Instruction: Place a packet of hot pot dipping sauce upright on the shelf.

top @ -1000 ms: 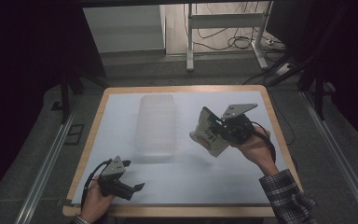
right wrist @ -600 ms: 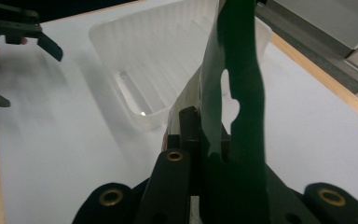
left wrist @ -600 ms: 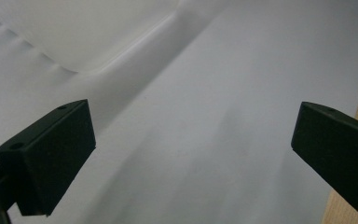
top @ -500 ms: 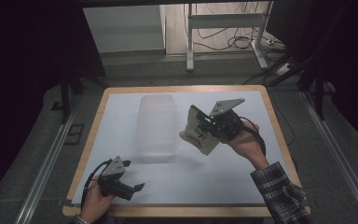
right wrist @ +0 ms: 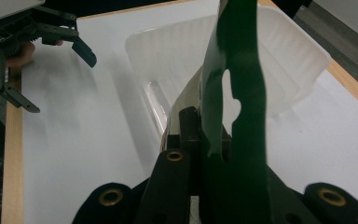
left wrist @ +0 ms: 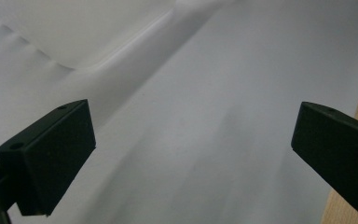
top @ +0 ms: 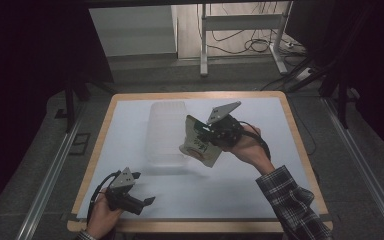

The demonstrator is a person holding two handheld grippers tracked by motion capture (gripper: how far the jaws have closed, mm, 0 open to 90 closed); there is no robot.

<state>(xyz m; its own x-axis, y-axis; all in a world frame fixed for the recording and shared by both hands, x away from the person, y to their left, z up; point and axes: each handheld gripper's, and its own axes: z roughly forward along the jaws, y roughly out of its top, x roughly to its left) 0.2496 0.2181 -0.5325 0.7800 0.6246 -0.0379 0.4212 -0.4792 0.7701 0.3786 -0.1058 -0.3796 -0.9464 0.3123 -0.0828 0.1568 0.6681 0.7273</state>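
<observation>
High view: a white table (top: 290, 150) with a wooden rim is seen from above, in a dark room. A clear plastic tray (top: 166, 131) lies on it, left of centre. The right gripper (top: 211, 136) is held above the table, just right of the tray, and is clamped on a flat green-and-cream packet (top: 199, 144). The packet hangs tilted in the air, its lower edge near the tray's right rim, not resting on anything. The left gripper (top: 141, 202) is seen low at the near left corner, well apart from the tray, in a hand (top: 101, 217) at the table's edge.

Right gripper view: the packet (right wrist: 235, 88) is seen edge-on, pinched tight between the jaws, with the tray (right wrist: 279, 51) straight ahead below it. The left gripper (right wrist: 56, 60) is seen at the far left, its jaws spread.

Left gripper view: the jaws are seen standing wide apart with nothing between them, over bare table, with the tray's edge (left wrist: 74, 42) at the upper left.

The step in hand is judged to be the carrying of the packet to the tray. For the next move, the packet would need to be brought over the tray's hollow, lowered until it is inside the walls, and only then let go, so that it is not dropped on the rim.
</observation>
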